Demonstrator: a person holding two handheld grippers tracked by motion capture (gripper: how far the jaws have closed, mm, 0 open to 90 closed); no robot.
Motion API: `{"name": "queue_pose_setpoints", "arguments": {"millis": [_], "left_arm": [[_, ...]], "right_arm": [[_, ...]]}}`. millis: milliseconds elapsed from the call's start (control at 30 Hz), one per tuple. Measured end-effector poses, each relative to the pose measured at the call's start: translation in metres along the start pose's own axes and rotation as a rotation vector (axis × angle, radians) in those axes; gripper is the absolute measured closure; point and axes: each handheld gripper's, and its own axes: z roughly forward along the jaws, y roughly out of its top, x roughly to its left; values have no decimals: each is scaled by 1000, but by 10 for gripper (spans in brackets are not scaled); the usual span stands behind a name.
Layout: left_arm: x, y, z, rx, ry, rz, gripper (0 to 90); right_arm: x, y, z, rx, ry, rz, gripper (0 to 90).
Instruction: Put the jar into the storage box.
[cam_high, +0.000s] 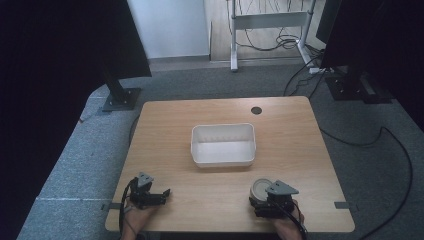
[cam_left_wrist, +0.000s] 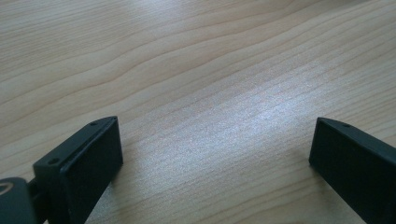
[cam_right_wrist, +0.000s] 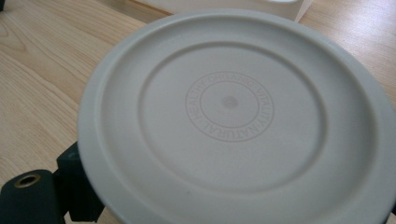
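A round white lid (cam_right_wrist: 229, 102) with raised lettering ringing its centre sits between the jaws of my right gripper (cam_right_wrist: 233, 203). One black jaw presses against its rim at the lower left. In the high view the lid (cam_high: 260, 188) is near the table's front right edge, with the right gripper (cam_high: 261, 199) shut on it. My left gripper (cam_high: 162, 195) rests near the front left edge. Its two black jaws stand wide apart over bare wood, and nothing lies in the left gripper (cam_left_wrist: 217, 140).
An empty white rectangular bin (cam_high: 223, 145) stands at the middle of the wooden table (cam_high: 165, 125). A dark round hole (cam_high: 256, 110) is near the far edge. Black stands and cables lie on the grey floor beyond the table.
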Motion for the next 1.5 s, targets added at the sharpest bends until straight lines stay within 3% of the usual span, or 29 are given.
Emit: {"name": "queue_pose_setpoints", "arguments": {"millis": [833, 1500], "left_arm": [[0, 0, 0, -2, 0, -2, 23], [0, 0, 0, -2, 0, -2, 23]], "right_arm": [[0, 26, -3, -14, 14, -22, 92], [5, 53, 7, -27, 33, -37, 92]]}}
